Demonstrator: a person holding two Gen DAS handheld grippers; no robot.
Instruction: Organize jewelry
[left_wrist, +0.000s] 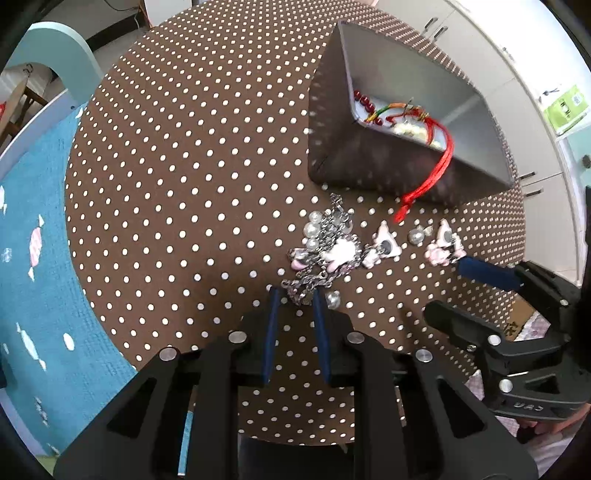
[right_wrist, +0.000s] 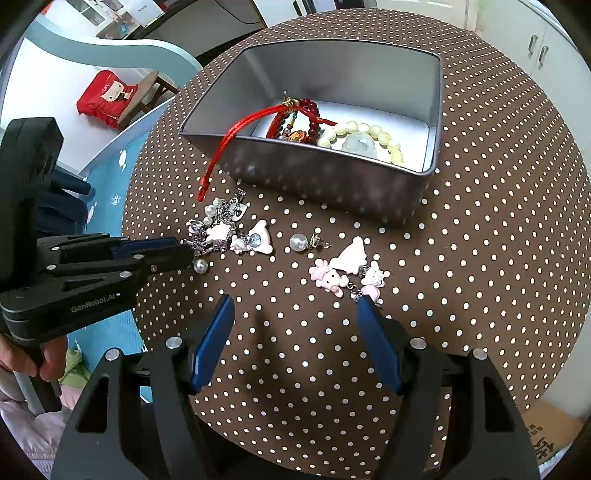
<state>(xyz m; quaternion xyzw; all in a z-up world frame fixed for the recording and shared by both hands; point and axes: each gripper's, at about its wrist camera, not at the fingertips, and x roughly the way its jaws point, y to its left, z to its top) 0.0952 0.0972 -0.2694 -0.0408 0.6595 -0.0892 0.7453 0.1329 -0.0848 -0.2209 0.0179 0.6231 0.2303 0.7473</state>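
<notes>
A silver tin box (right_wrist: 314, 173) (left_wrist: 332, 147) on the round polka-dot table (right_wrist: 480, 258) holds a red bead bracelet (right_wrist: 306, 114) with a red cord (right_wrist: 225, 147) over its rim, and a pale bead bracelet (right_wrist: 365, 134). In front lie a silver chain with pearls and pink charms (right_wrist: 218, 230) (left_wrist: 325, 254), a pearl earring (right_wrist: 299, 242) (left_wrist: 415, 236), and a pink bear charm earring (right_wrist: 347, 273) (left_wrist: 441, 247). My left gripper (left_wrist: 295, 291) (right_wrist: 188, 251) is partly open, its tips at the chain's near end. My right gripper (right_wrist: 295, 306) is open, its right fingertip touching the pink charm earring.
A blue rug with candy prints (left_wrist: 33, 258) lies left of the table. White cabinets (left_wrist: 517, 74) stand behind. A red bag (right_wrist: 107, 96) sits on a stool at the back left. A cardboard box (right_wrist: 550, 439) is at the lower right.
</notes>
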